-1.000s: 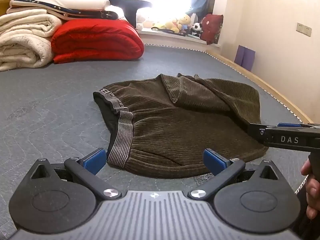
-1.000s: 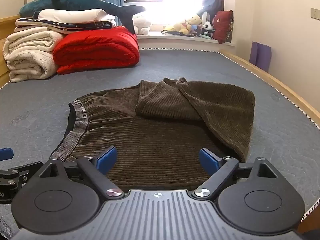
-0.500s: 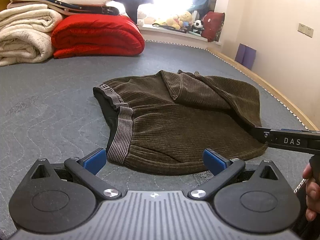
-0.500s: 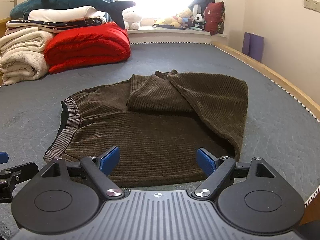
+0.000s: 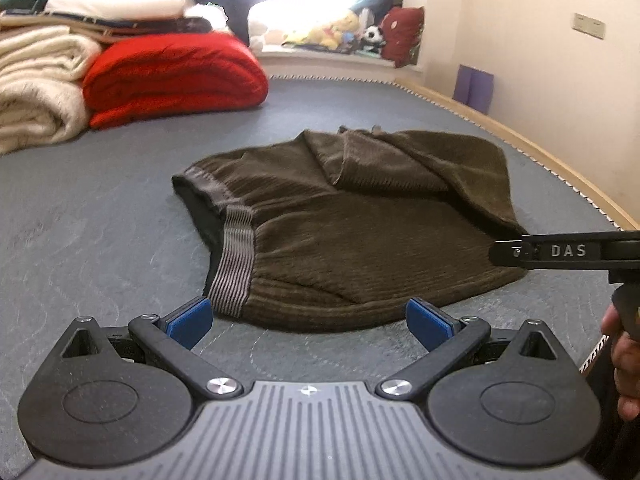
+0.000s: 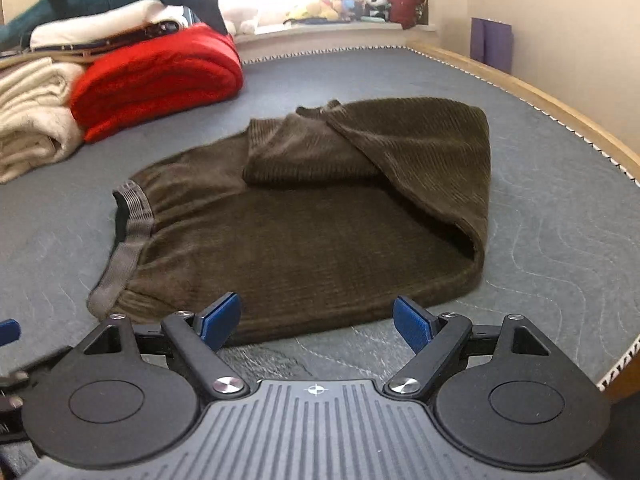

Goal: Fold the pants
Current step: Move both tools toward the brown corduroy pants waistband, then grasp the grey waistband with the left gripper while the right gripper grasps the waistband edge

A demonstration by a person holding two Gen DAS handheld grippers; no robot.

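While both claws (image 5: 308,320) (image 6: 316,322) gape empty, pants (image 6: 320,216) lie on grey quilted bedding (image 6: 560,216) near folded blankets (image 6: 156,80).

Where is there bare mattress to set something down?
Free: grey mattress between the pants waistband and the red blanket; also right of the pants toward the wooden edge. Crowded: the far left corner, stacked with blankets.

The person's hand (image 5: 624,364) is cut off by the frame edge. The cream blankets (image 6: 28,120) are cropped and blurred. The windowsill toys (image 5: 328,34) are too small to identify.
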